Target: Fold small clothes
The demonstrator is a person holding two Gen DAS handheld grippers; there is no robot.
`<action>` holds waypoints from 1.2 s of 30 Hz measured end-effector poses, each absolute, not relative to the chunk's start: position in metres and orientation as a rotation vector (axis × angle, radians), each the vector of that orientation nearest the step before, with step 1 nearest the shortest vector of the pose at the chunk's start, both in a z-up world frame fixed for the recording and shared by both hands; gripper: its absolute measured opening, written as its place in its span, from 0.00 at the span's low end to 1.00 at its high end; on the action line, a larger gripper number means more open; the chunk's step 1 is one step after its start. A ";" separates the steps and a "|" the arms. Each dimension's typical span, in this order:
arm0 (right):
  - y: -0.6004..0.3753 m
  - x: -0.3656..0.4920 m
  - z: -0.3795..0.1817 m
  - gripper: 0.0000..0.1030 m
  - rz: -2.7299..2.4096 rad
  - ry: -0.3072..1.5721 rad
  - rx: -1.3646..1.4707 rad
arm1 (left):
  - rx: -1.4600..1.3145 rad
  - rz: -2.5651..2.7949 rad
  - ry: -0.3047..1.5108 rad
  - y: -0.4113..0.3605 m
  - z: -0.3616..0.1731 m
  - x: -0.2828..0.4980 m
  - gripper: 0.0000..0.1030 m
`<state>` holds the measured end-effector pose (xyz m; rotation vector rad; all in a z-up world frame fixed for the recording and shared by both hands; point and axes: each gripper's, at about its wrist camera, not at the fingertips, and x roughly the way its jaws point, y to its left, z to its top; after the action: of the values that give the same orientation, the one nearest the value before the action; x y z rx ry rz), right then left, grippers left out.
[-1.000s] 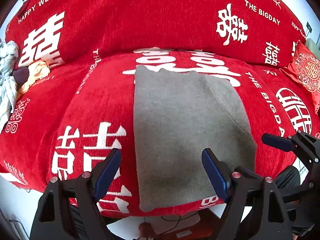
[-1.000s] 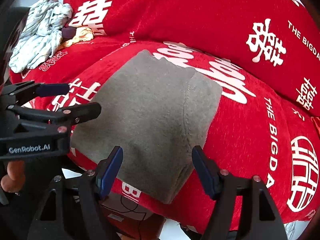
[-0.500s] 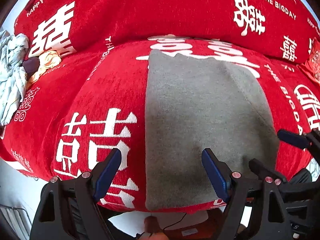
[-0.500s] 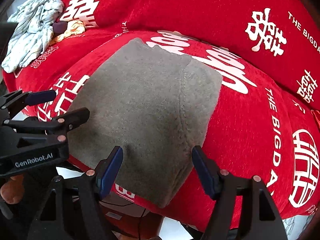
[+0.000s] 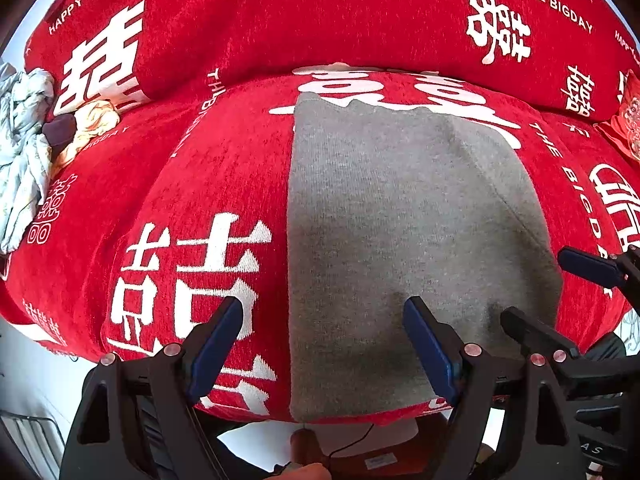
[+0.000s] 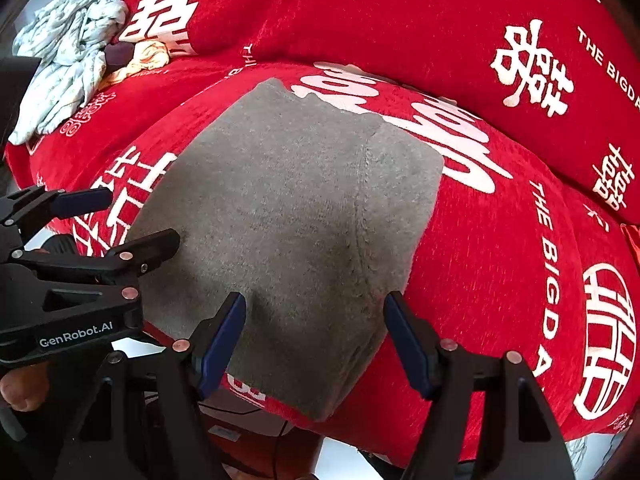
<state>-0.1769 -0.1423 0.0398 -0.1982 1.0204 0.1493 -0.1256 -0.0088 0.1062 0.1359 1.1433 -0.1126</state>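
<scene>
A grey knitted garment (image 5: 400, 220) lies flat and folded on the red sofa seat (image 5: 200, 184), its near end hanging over the front edge. My left gripper (image 5: 324, 308) hovers open over the garment's near left edge, one finger above the red cover and the other above the grey cloth. My right gripper (image 6: 315, 300) hovers open above the garment's near right part (image 6: 288, 208), with nothing between its pads. Each gripper shows in the other's view: the right gripper (image 5: 536, 284) at the right, the left gripper (image 6: 140, 216) at the left.
A heap of pale and yellow clothes (image 6: 68, 56) lies at the seat's far left. The red backrest (image 5: 320, 20) with white lettering rises behind. A red embroidered cushion (image 5: 628, 120) sits at the far right. Below the seat's front edge are floor and a cable (image 6: 256, 412).
The left gripper has tipped slightly, so the garment looks larger and the right gripper's fingers show closer beside it. Both grippers stay open over the garment's near end.
</scene>
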 end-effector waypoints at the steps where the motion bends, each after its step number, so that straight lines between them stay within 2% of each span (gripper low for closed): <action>1: -0.142 -0.177 0.039 0.72 0.149 1.022 -0.201 | 0.136 -0.114 1.142 -0.009 0.106 -0.126 0.81; 36: -0.152 -0.175 0.041 0.72 0.163 1.010 -0.174 | 0.175 -0.118 1.137 -0.019 0.109 -0.127 0.81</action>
<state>-0.1754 -0.1516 0.0412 -0.1745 1.0098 0.1626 -0.1273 -0.0185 0.1087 0.1746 1.1365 -0.1184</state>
